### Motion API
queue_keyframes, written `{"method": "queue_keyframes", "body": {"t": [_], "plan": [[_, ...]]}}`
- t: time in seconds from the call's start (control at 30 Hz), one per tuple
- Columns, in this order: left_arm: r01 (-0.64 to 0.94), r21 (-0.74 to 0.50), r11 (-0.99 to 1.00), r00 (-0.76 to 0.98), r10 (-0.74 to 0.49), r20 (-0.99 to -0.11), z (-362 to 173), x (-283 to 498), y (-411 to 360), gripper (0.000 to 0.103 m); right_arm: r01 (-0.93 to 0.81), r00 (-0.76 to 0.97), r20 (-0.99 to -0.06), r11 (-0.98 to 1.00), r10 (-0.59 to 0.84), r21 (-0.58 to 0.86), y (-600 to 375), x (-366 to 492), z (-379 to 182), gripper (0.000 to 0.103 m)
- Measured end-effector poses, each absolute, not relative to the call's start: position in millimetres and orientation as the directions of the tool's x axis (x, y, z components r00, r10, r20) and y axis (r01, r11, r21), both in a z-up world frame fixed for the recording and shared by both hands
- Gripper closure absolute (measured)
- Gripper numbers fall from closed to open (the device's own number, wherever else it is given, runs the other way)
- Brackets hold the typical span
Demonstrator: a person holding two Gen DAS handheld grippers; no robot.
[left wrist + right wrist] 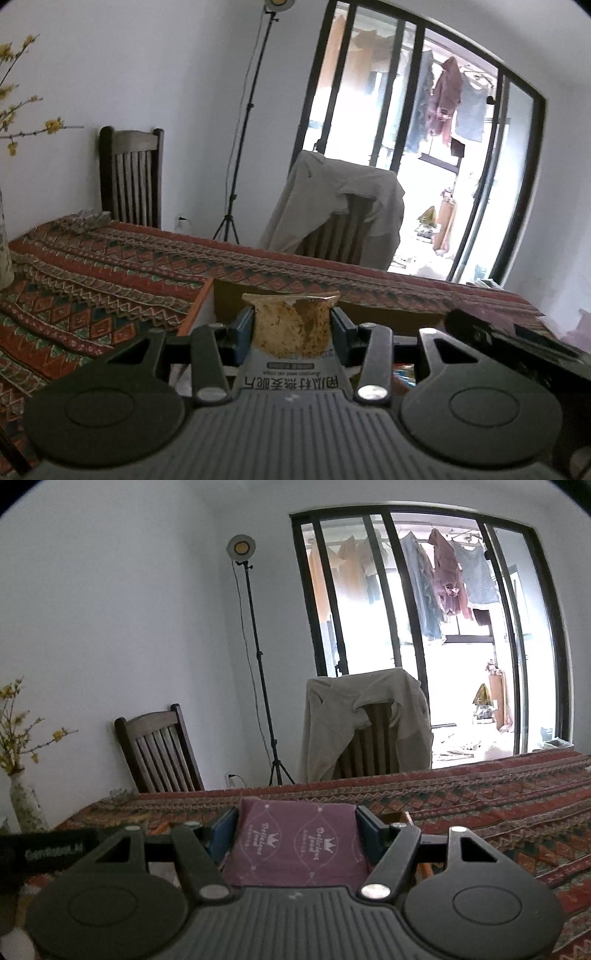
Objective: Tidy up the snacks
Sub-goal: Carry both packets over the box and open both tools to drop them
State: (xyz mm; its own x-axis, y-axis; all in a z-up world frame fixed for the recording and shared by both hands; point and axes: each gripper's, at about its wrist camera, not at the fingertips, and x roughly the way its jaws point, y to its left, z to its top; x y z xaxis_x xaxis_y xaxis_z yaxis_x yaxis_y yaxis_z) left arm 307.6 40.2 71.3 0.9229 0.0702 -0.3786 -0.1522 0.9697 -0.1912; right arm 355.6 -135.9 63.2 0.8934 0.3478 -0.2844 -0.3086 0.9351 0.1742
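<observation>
In the left wrist view my left gripper [291, 325] is shut on a snack packet [291, 328] with a picture of a golden crisp and a grey lower half with printed characters; its blue pads press both sides. Behind the packet stands the brown wall of a cardboard box [229, 299] on the patterned tablecloth [92, 280]. In the right wrist view my right gripper [297, 829] is shut on a purple snack packet [295, 843] with white crown print, held above the tablecloth [498, 801]. The other gripper's dark body [44, 849] shows at the left edge.
Two wooden chairs stand beyond the table, a bare chair [131, 173] and a chair draped with a beige garment [365, 723]. A light on a tripod [258, 664] stands by the wall. A vase with yellow flowers [22, 797] sits at the table's left. Glass doors [443, 627] lie behind.
</observation>
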Motion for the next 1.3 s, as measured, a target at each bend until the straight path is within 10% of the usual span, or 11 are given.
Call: {"method": "queue_keyframes", "body": {"t": [0.57,0.8,1.3], "plan": [[-0.155,-0.165,0.974,0.917,0.079,-0.392,40.2,320.2,53.6,0.057,-0.332,0.886,-0.304,0.936,0.351,0.113,-128.7,356.6,37.3,0.025],[-0.199,-0.177,0.964,0.933,0.131,-0.336,44.4,309.8,54.9,0.0,-0.323,0.891,-0.29,0.936,0.35,0.136,-133.6,356.1,37.0,0.0],[-0.236,-0.207,0.95,0.927,0.157,-0.339,57.8,304.0,56.8,0.0,-0.279,0.903,-0.3,0.951,0.307,0.133,-134.8,353.7,45.5,0.0]]}}
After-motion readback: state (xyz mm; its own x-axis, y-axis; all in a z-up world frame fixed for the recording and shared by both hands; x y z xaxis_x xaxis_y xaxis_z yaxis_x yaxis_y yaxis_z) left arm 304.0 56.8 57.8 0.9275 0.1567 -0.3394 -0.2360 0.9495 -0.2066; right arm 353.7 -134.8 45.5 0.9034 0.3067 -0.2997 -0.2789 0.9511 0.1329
